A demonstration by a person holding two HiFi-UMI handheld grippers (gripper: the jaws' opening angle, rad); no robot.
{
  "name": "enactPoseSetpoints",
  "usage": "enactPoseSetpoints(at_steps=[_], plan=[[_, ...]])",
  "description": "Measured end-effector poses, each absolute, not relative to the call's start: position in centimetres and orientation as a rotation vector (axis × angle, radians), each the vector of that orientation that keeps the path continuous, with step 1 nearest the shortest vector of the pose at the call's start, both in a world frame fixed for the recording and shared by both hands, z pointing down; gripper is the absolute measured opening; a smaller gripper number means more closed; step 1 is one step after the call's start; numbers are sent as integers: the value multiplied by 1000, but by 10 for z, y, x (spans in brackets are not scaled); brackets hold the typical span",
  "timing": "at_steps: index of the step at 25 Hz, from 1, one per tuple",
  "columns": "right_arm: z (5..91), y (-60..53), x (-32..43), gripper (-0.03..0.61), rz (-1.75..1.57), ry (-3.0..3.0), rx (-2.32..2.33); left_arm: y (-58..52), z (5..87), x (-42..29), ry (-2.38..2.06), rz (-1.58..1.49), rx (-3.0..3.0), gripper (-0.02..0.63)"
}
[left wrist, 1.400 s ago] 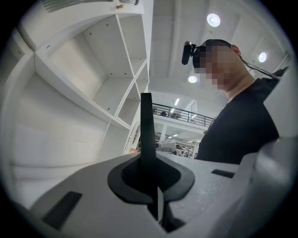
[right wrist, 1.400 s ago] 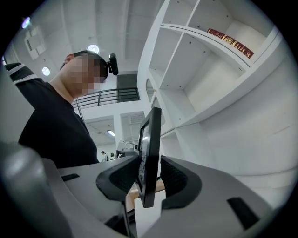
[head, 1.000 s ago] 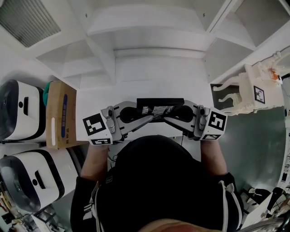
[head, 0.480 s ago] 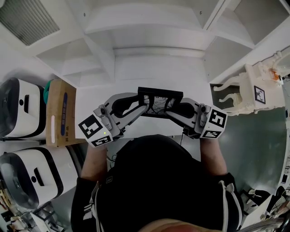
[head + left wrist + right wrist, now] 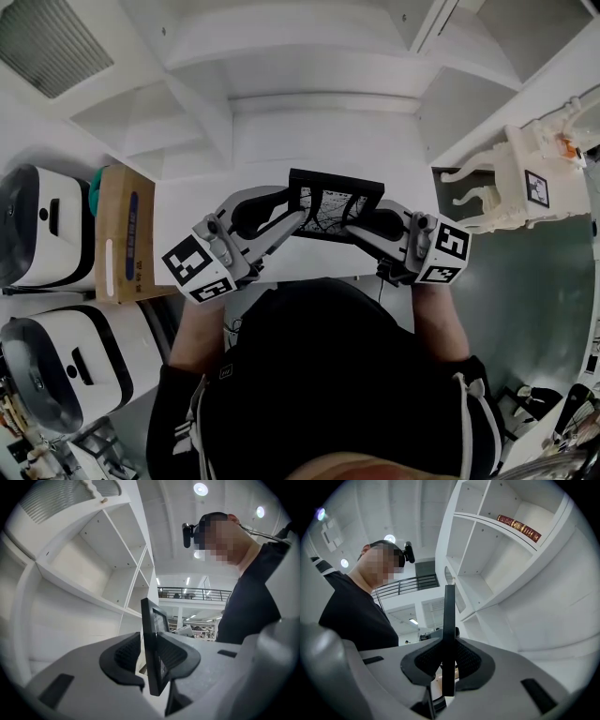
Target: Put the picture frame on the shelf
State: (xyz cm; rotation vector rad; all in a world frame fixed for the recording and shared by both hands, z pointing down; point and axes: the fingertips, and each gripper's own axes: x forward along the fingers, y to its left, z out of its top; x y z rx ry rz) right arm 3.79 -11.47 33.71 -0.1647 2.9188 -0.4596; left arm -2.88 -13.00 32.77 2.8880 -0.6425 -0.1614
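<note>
Both grippers [image 5: 296,218] [image 5: 353,228] half-open on picture frame [image 5: 332,201]

You tipped the picture frame [image 5: 336,204] up. A second ago it showed only as a thin dark bar between the two grippers; it came round until its patterned face looked up at you, and it sat slightly farther from your body. Your left gripper [image 5: 294,219] swung outward, its marker cube dropping lower. Its jaws had just been opening, with the frame's left edge between them.
</note>
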Motion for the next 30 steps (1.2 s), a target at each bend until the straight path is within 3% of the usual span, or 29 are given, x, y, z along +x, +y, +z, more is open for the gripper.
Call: enactPoseSetpoints(at_steps=[7, 14, 30], plan=[[334, -122, 51, 72, -460, 2899, -245, -128, 321, -34, -709, -198, 2886, 101], [334, -134, 72, 72, -452, 2885, -380, -142, 329, -30, -1070, -11, 2876, 100], [307, -150, 89, 72, -328, 2879, -649, -148, 325, -25, -1242, 12, 2810, 85]])
